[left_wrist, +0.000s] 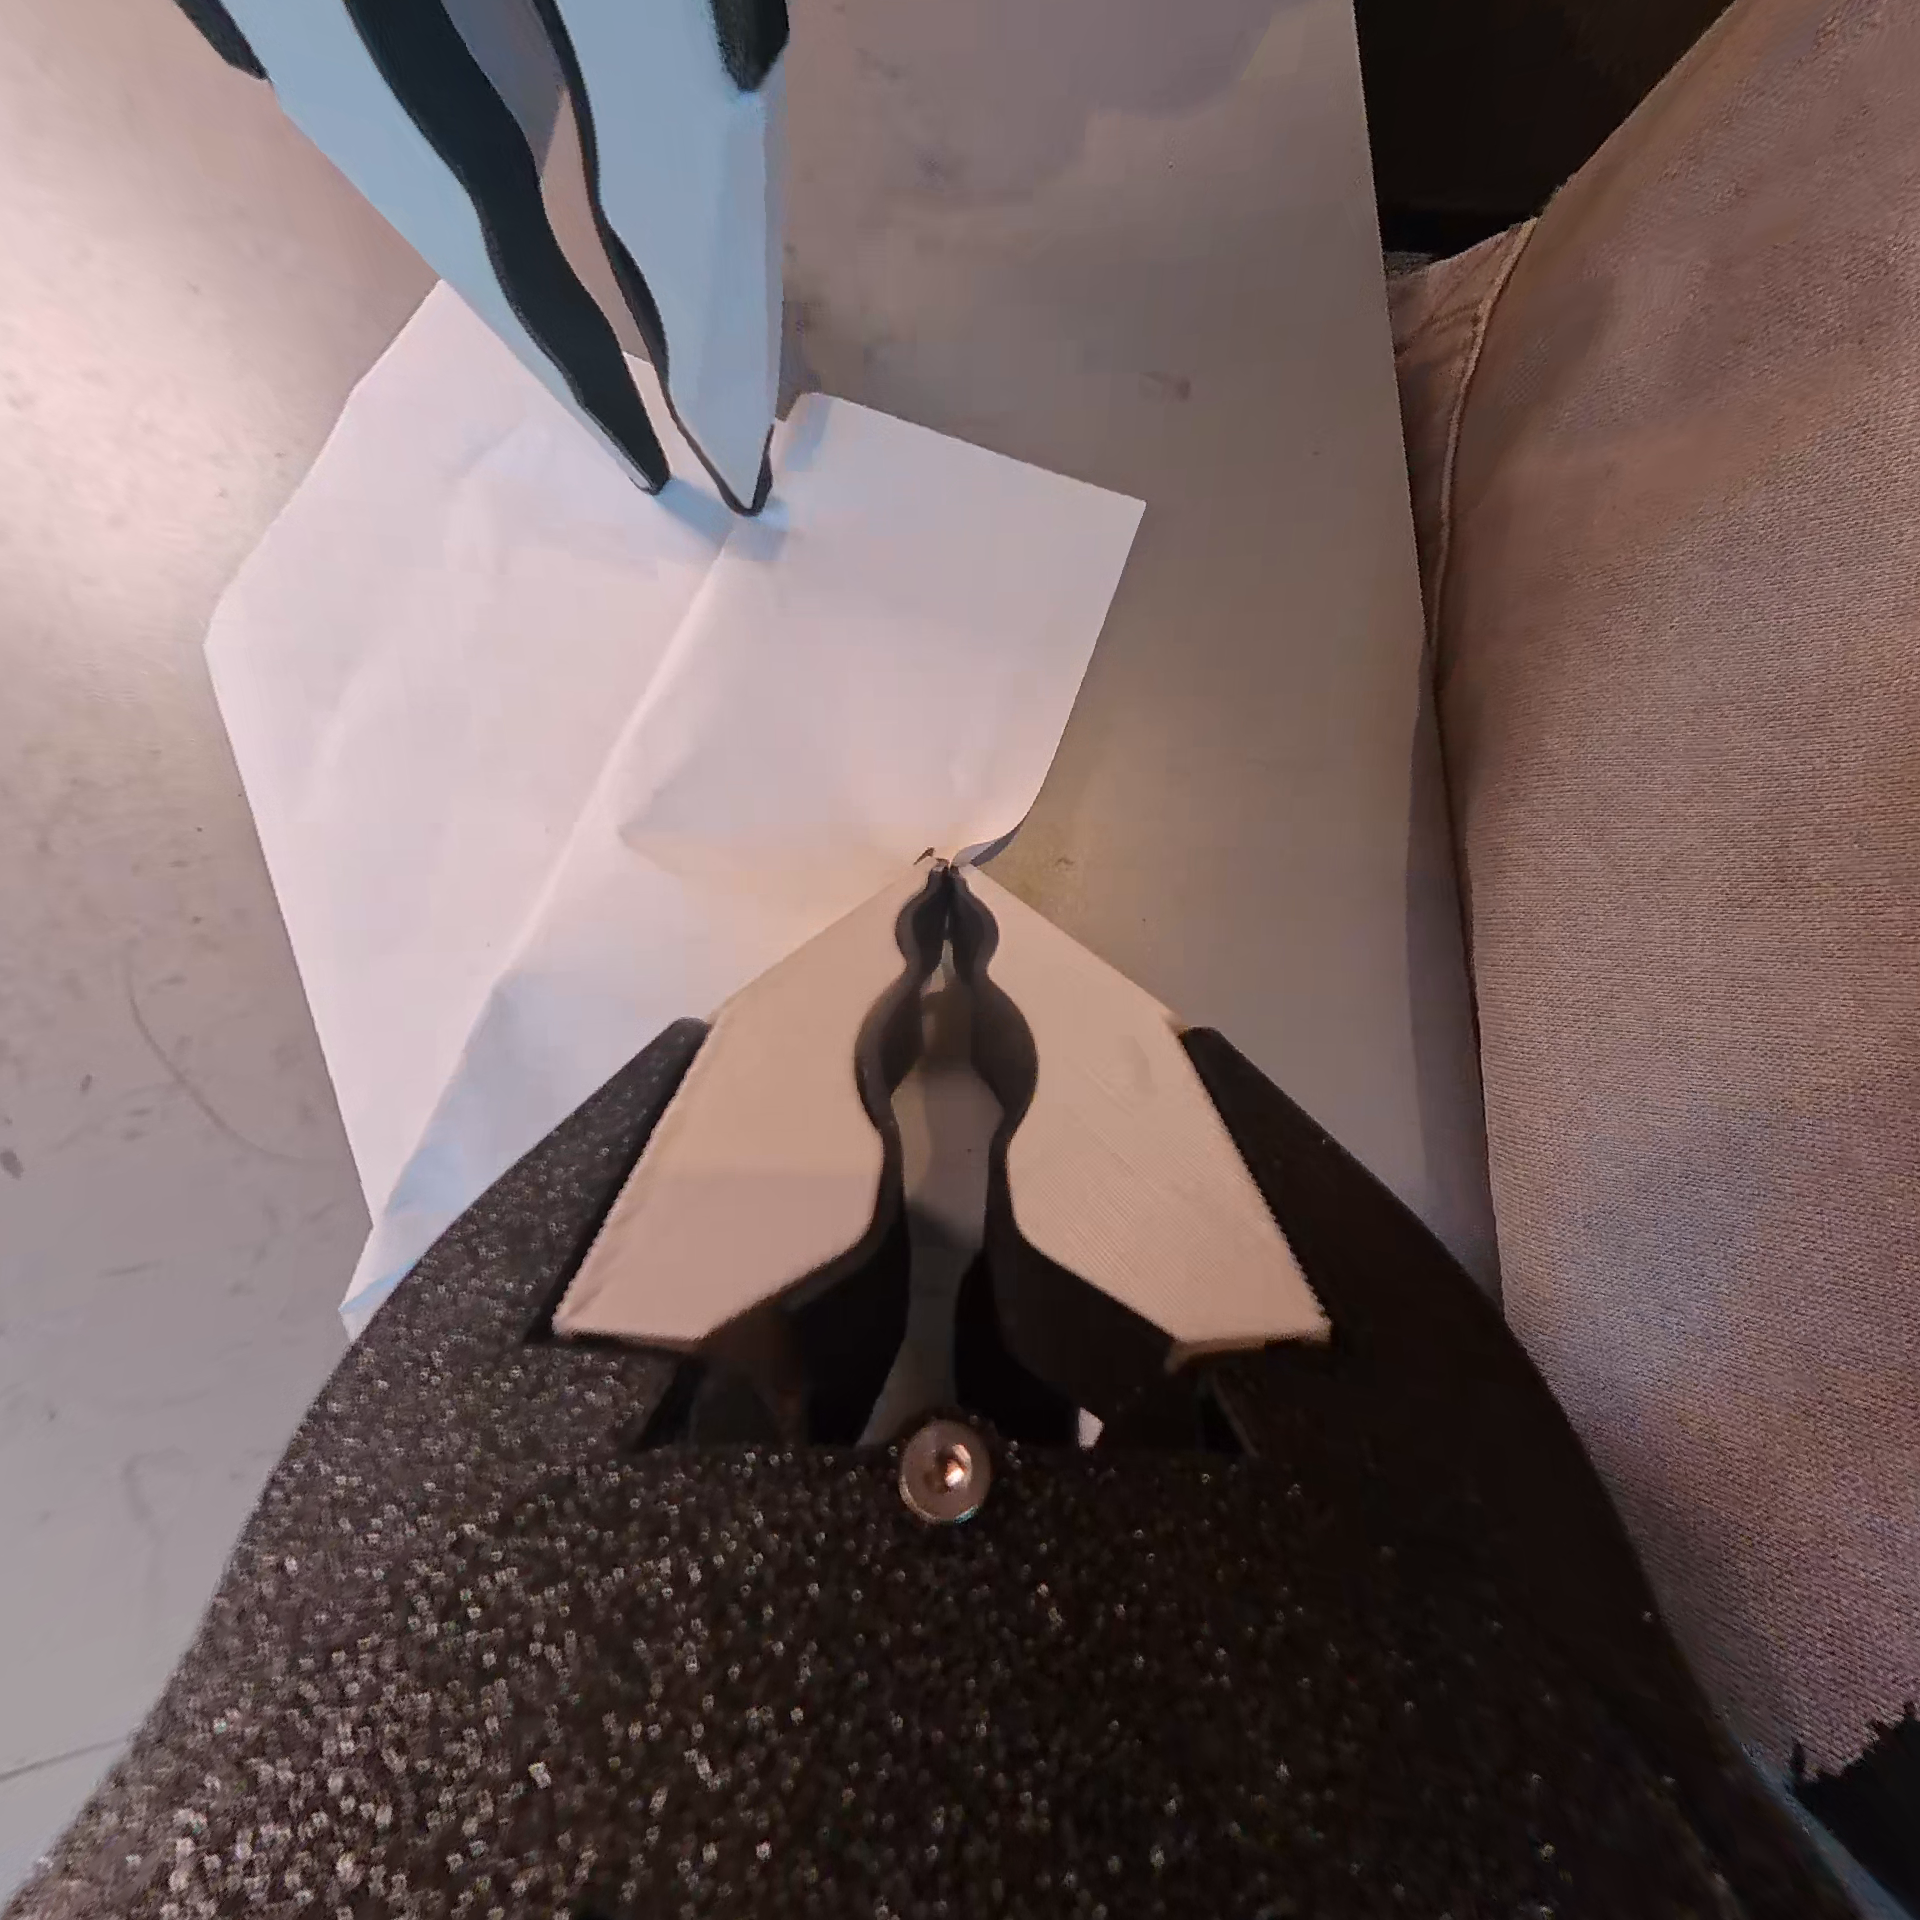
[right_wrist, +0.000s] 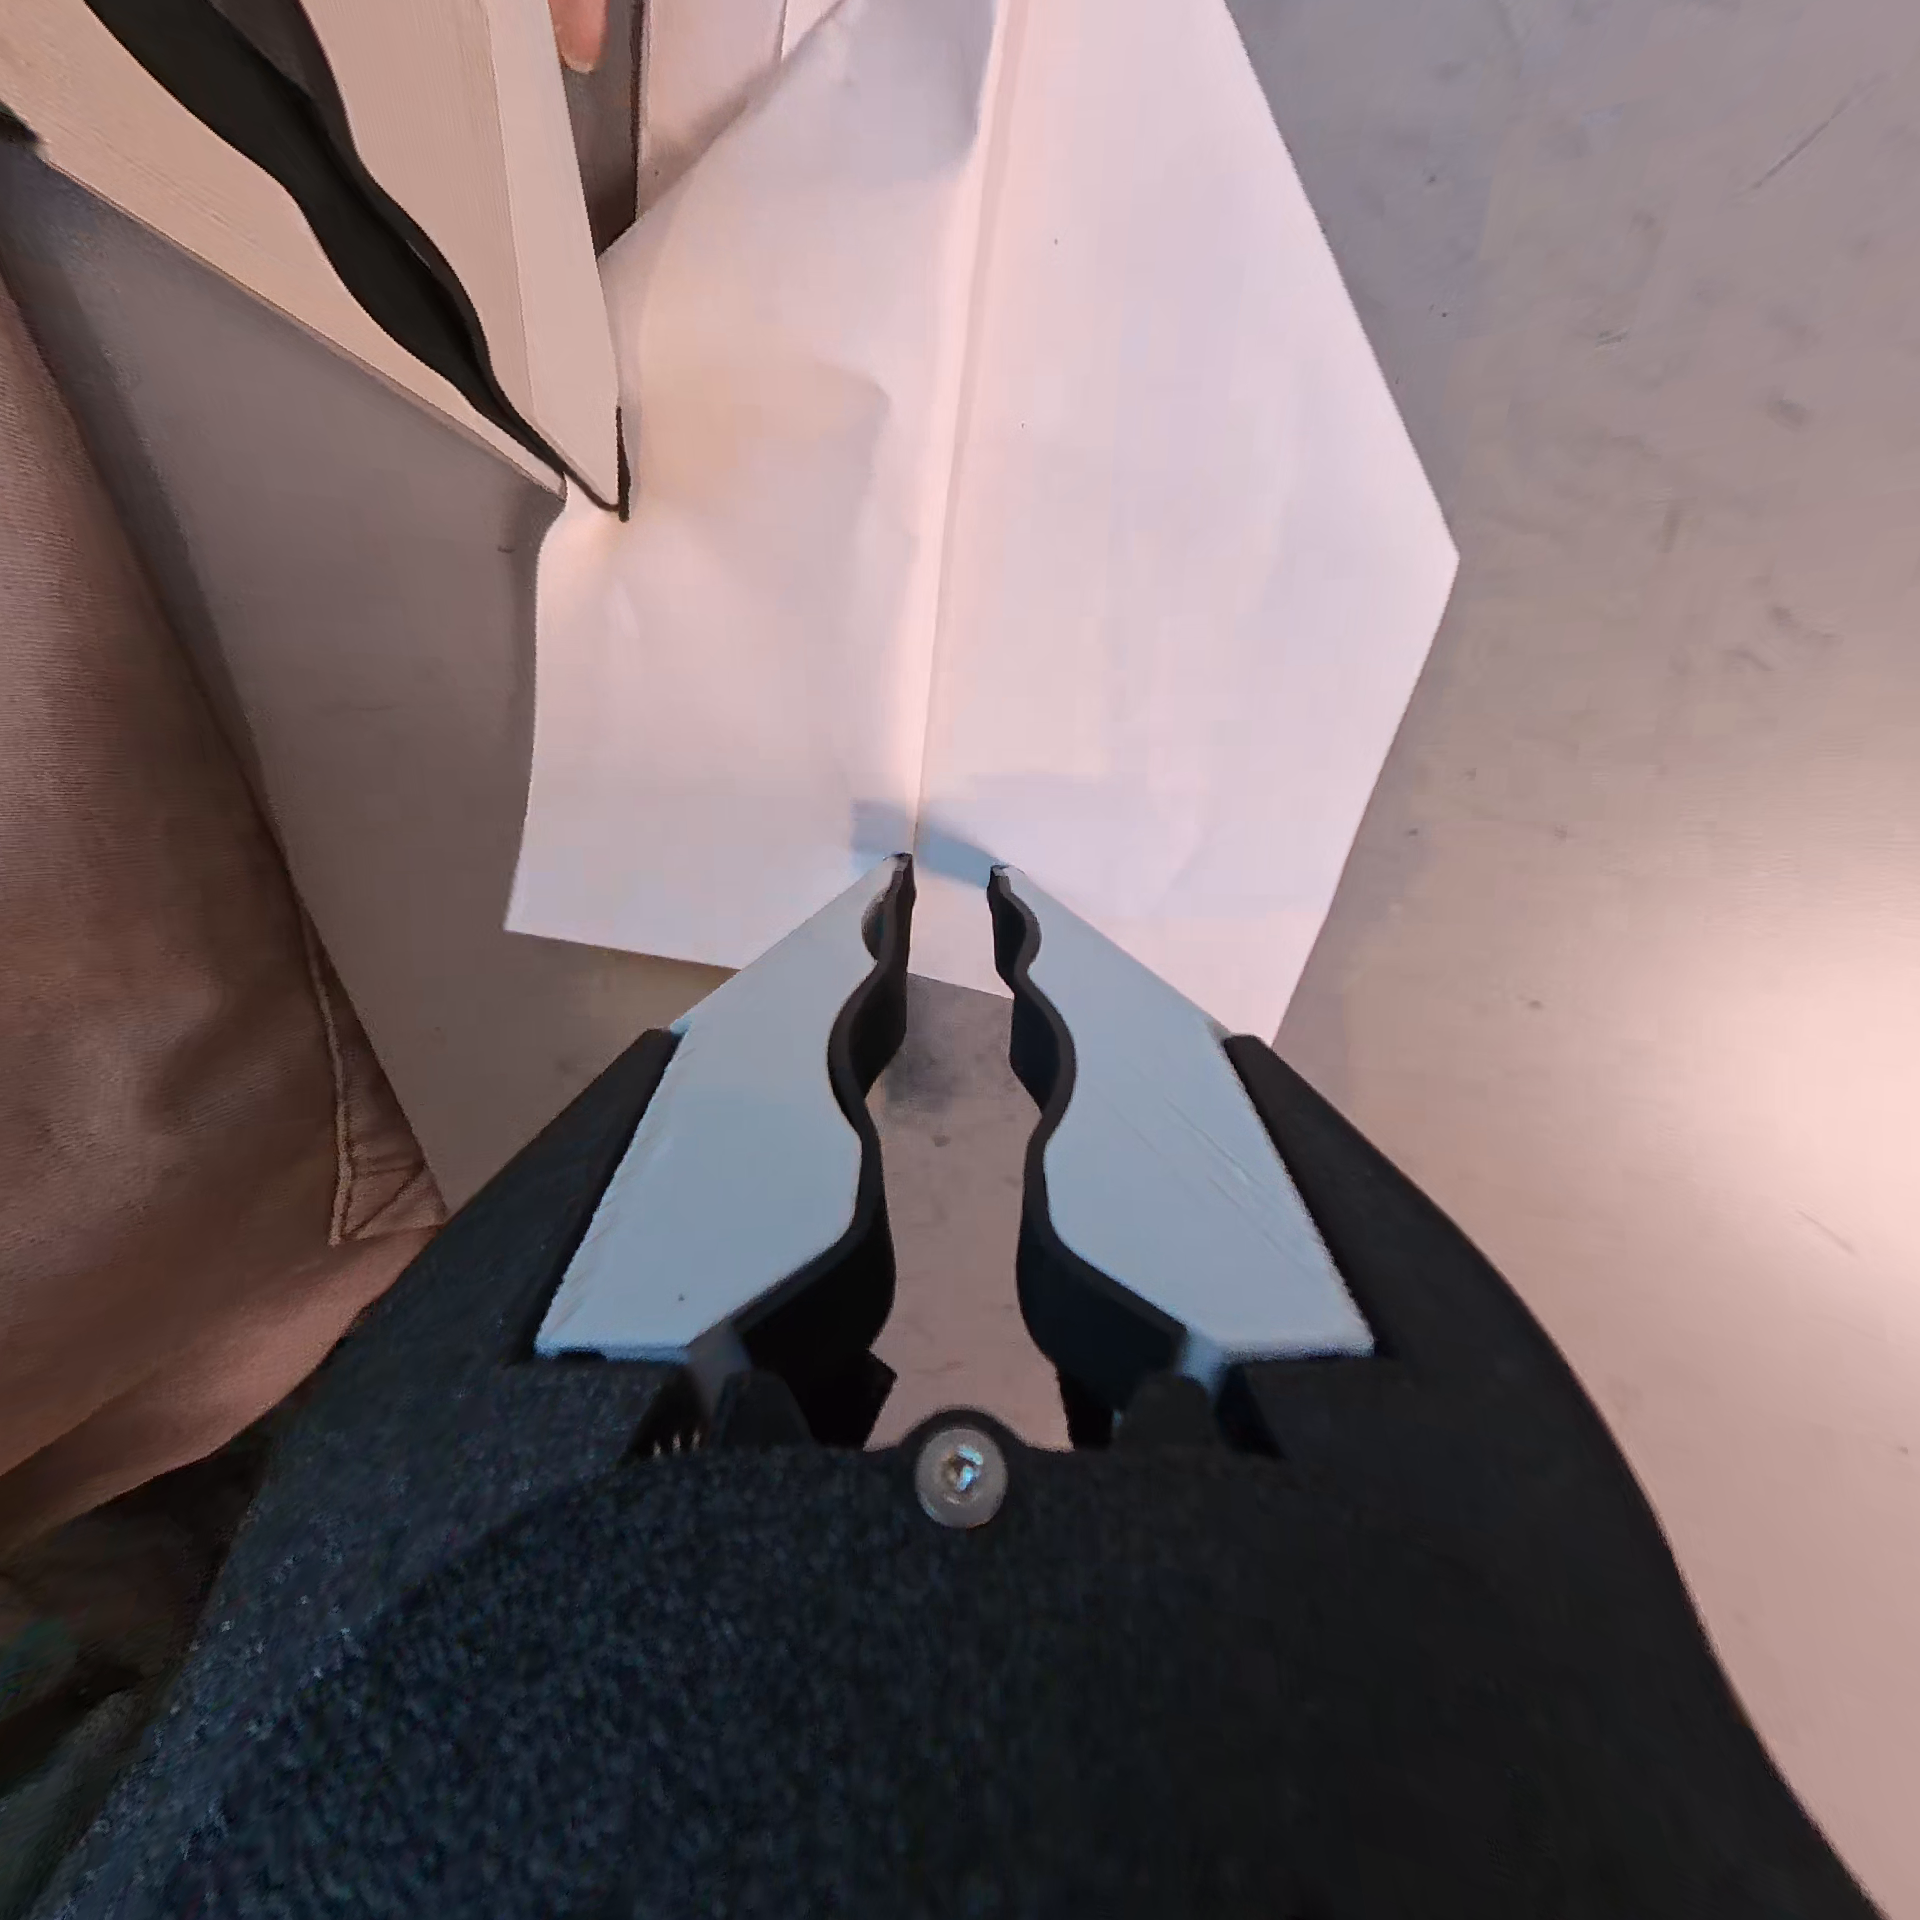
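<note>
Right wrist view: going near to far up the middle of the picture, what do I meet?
Right tongs, open, tips over the near edge of the white creased paper → the paper's centre fold running away → left tongs at far left, shut on the paper's far corner, all on the grey table.

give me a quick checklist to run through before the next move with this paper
1. Left gripper closed on the paper: ok, its tips meet on a lifted corner at the near edge.
2. Right gripper open: ok, a gap shows between its tips.
3. Right gripper over the centre crease: ok, its tips stand at the crease near the paper's edge; whether they press on it, cannot tell.
4. Paper lying flat: not ok, the pinched corner curls up and creases show.
5. Paper fully on the table: ok, all its visible edges lie on the grey top.
6. Beige cloth clear of the paper: ok, it lies apart beside the table.
</note>
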